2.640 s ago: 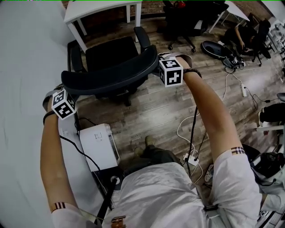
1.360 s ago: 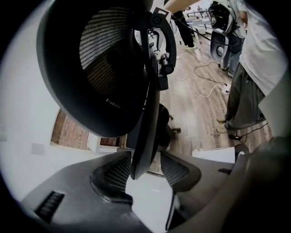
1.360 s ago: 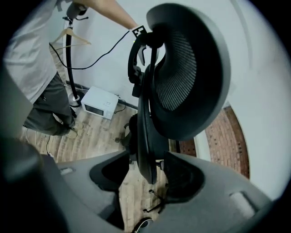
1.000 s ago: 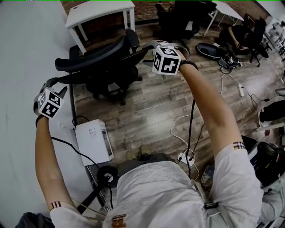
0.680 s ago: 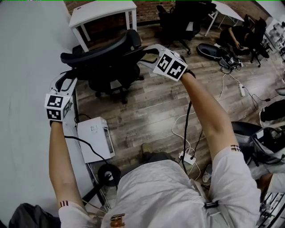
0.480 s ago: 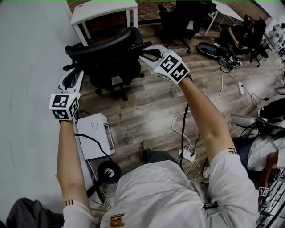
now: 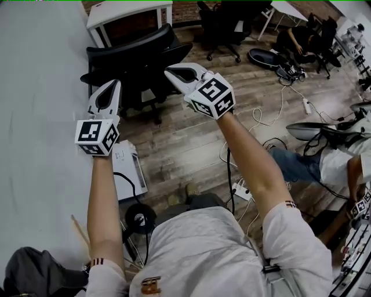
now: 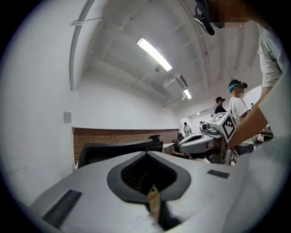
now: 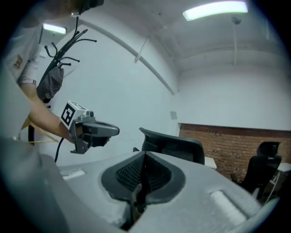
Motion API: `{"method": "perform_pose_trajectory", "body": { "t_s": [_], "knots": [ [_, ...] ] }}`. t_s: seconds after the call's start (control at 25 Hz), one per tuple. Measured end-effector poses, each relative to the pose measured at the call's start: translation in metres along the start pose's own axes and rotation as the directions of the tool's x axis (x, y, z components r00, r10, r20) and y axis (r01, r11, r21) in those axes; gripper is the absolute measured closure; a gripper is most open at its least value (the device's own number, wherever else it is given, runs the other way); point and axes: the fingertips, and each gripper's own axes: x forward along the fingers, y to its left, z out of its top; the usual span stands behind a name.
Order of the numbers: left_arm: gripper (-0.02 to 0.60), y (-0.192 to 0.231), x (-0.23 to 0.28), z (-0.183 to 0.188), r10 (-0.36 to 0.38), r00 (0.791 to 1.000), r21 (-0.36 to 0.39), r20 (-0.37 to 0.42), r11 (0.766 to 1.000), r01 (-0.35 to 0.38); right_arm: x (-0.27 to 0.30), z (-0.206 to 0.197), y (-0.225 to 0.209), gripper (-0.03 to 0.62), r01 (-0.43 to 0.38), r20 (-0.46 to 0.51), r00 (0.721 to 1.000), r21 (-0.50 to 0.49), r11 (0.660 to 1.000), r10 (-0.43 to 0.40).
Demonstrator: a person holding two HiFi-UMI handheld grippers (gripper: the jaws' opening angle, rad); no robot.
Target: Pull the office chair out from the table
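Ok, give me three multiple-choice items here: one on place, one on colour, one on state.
1. Where is the office chair? A) before the white table B) on the table C) lying on its side
2. Which colour is the chair? A) white B) black C) red
3. How are the left tongs and the right tongs? A) wide open B) shut on the chair C) shut, empty
1 A: it stands upright by the table. 2 B: it is black all over. 3 C: both are closed, clear of the chair.
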Motion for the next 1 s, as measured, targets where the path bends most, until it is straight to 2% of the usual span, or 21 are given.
{"method": "perform_pose_trajectory", "body": {
  "t_s": [0.12,0.28,0.44,0.64,1.0],
  "knots": [
    [0.581,-0.017,-0.002,0.007,-0.005,0.999,-0.023,0.033,1.0,0.006,-0.002,0.01,0.012,0.591,-0.012,0.068,0.998,0.057,0.998,0.008],
    [0.581,-0.04,0.001,0.019,-0.009,0.997,-0.044,0.072,0.999,0.012,-0.009,0.017,0.024,0.591,-0.044,0.119,0.992,0.072,0.996,0.035],
    [0.581,-0.05,0.008,0.017,-0.009,0.997,-0.044,0.078,0.999,0.013,-0.007,0.013,0.032,0.592,-0.072,0.135,0.989,0.083,0.994,0.06],
    [0.581,-0.061,0.011,0.013,-0.016,0.997,-0.047,0.07,0.999,0.02,-0.013,0.013,0.029,0.592,-0.069,0.154,0.987,0.113,0.991,0.051],
    [0.581,-0.074,0.009,0.015,-0.046,0.996,-0.059,0.078,0.997,0.051,-0.014,0.018,0.042,0.592,-0.076,0.161,0.985,0.104,0.992,0.059]
  ]
}}
